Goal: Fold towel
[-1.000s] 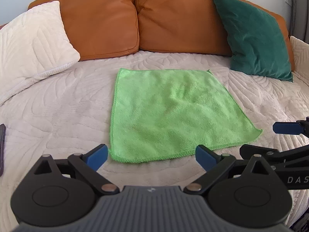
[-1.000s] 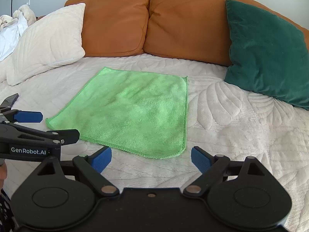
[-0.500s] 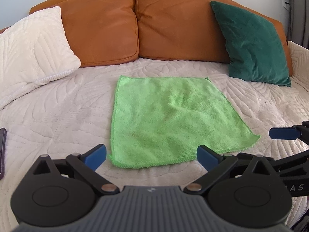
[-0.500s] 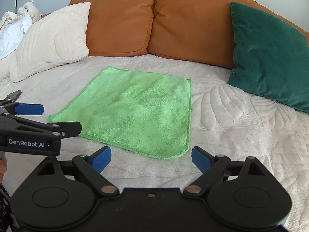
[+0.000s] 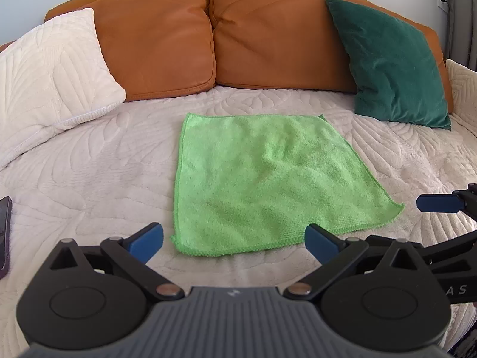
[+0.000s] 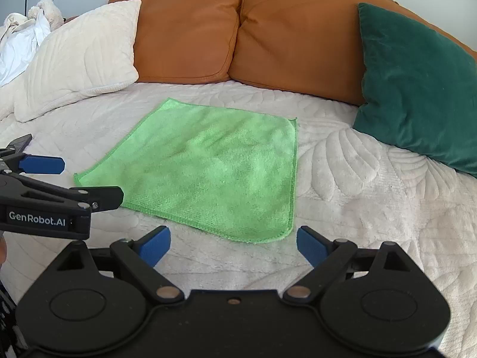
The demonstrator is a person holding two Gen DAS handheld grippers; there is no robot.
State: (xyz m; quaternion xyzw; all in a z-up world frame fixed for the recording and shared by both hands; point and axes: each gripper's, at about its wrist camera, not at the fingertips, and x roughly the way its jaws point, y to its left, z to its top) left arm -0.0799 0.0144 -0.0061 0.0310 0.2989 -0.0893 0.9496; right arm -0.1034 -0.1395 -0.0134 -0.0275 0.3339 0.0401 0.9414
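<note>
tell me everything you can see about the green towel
The green towel is a roughly square, fuzzy microfibre-looking cloth with a stitched hem. It lies unfolded and nearly flat, with soft ripples, on the quilted cream cover, its far edge toward the orange cushions. Neither gripper touches it.

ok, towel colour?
Bright lime green, plain with no pattern; the towel lies flat on the cream quilted cover. Left wrist view shows it best.
</note>
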